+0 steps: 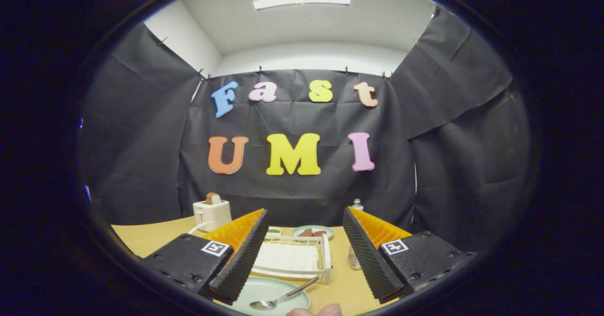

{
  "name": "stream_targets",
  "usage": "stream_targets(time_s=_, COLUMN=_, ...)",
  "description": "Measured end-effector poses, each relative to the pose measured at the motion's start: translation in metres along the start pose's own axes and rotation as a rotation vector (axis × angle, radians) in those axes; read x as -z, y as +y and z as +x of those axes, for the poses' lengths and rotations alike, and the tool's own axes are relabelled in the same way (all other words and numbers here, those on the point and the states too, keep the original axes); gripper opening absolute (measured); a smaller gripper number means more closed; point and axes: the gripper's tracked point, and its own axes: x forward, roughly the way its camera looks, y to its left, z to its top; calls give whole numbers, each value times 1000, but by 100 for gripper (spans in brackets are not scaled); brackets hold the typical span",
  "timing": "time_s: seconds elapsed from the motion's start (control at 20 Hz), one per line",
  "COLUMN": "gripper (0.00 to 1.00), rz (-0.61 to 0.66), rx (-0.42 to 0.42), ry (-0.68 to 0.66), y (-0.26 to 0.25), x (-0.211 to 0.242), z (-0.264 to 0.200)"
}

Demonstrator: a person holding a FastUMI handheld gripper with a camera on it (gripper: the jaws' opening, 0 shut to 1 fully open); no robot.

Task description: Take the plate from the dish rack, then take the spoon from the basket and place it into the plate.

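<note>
A pale green plate (264, 291) lies on the wooden table just below and between my fingers. A metal spoon (283, 297) rests in it, bowl toward the left finger, handle pointing up to the right over the rim. Beyond the plate stands the white dish rack (297, 255) with a white mat inside. My gripper (304, 250) hangs above the table with its fingers wide apart and nothing between them. I cannot make out a basket.
A white toaster (212, 213) with bread in it stands at the back left. A small plate (312, 231) with brown food lies behind the rack. A shaker (354, 258) stands right of the rack. A person's fingertips (316, 311) show at the near table edge.
</note>
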Motion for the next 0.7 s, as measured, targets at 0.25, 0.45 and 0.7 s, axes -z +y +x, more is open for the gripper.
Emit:
stream_targets(time_s=0.25, gripper=100, rz=10, rx=20, ry=-47, y=-1, x=-2, z=-15)
stream_targets(time_s=0.45, gripper=100, rz=34, rx=-17, ry=-20, y=14, x=16, z=-12)
stream_targets(time_s=0.7, gripper=100, rz=86, rx=-42, ry=6, y=36, x=34, z=-3)
